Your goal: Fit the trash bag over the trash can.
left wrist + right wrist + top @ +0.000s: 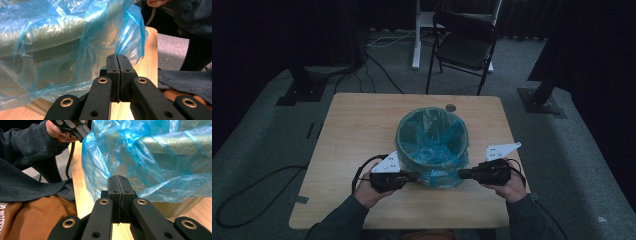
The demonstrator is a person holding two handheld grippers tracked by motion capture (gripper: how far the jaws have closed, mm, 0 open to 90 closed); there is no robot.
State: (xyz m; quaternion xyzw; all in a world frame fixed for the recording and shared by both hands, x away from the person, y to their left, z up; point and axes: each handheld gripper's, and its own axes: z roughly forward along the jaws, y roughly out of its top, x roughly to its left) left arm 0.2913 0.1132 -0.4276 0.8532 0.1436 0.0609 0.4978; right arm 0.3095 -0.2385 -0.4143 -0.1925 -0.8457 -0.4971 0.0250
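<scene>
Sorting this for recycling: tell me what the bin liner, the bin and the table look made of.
Bin liner: thin blue plastic film, translucent, glossy, crinkled into folds. Bin: probably hard plastic, grey-green with a dull sheen, seen through the film; metal cannot be ruled out. Table: light wood or wood-look laminate, matte with faint grain.

From high up we see a dim, dark room; the corners go almost black, and only the table [362, 130] looks a bit light. Close up, things are much brighter. Soft light shines on the blue bag [75, 37] just past our left tongs [117, 58], making little shiny spots. The bag looks a bit blurry near the top. The right tongs [117, 180] look sharp and clear.
</scene>
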